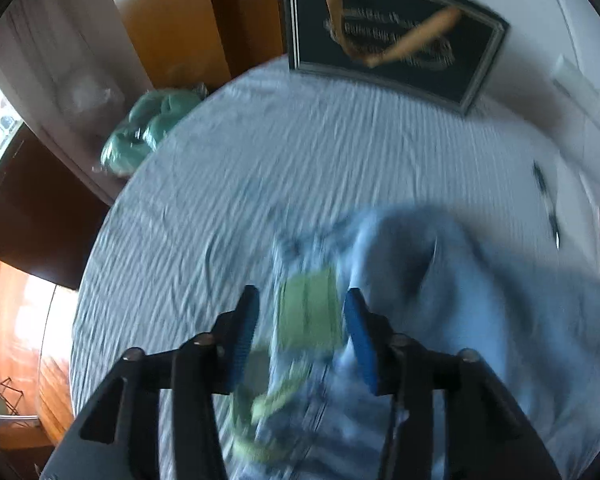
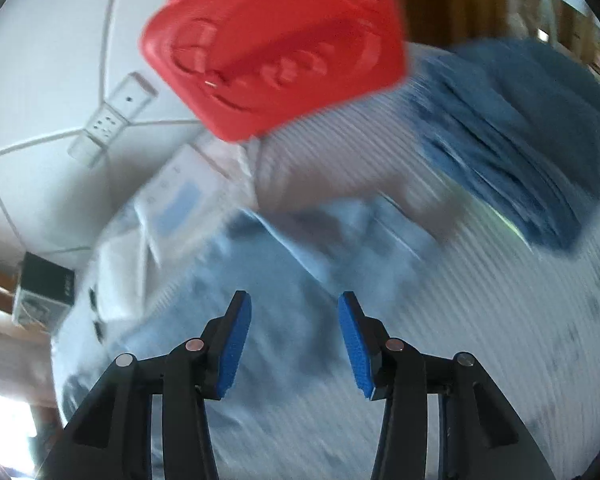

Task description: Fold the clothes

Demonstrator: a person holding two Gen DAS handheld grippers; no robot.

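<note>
On the striped bed sheet point(image 1: 260, 160) lies a soft, light blue garment point(image 1: 480, 280); my left fingers point(image 1: 300, 336) and right fingers point(image 2: 294, 340) hang half-open, empty. I'd pinch its hem.

Rumpled light-blue garment point(image 1: 440, 280) with a green patch point(image 1: 310, 312) lies on the striped bedsheet point(image 1: 240, 168)

The left claw point(image 1: 302, 312) points down over a round desk point(image 1: 260, 152) covered in a striped cloth. Its blue pads point(image 1: 360, 336) stand apart, pressing on nothing. Below and between them lies a light blue garment point(image 1: 460, 280) with a green patch point(image 1: 310, 310), rumpled and blurred. At the desk's far edge sits a dark bag point(image 1: 392, 36) with tan handles point(image 1: 416, 36). A teal bundle point(image 1: 152, 128) lies beside the desk on the left. A dark pen-like thing point(image 1: 544, 196) rests at the right.
</note>
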